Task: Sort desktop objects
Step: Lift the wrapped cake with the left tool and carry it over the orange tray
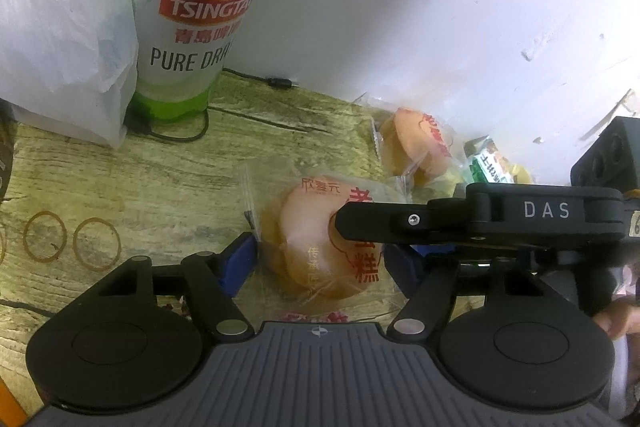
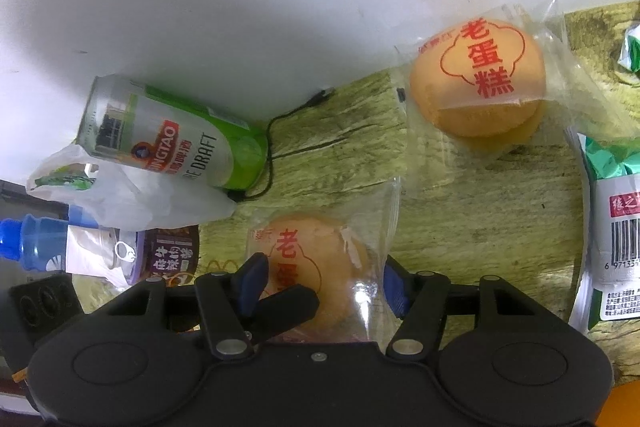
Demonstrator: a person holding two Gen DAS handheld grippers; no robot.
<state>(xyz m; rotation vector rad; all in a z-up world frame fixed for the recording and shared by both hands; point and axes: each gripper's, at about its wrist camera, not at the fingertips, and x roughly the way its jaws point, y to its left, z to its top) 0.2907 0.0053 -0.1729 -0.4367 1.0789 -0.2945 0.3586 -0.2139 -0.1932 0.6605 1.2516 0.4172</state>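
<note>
Hemmed in at the back by a smooth white wall (image 1: 440, 7); bare, rough-grained wooden table (image 1: 140, 187) open on the left side, up to two thin rubber bands (image 1: 96, 245). Round, soft near cake (image 1: 296, 247) in crinkly clear wrap, close to the front edge of the view, clamped at a middling width between the blue pads of the left gripper (image 1: 320, 263) and likewise of the right gripper (image 2: 324, 283). Second cake (image 2: 476, 79) against the wall, just apart. Glossy upright beer can (image 1: 188, 27) beside a limp white plastic bag (image 1: 60, 27). Green packet (image 2: 616, 211) crowding the right.
</note>
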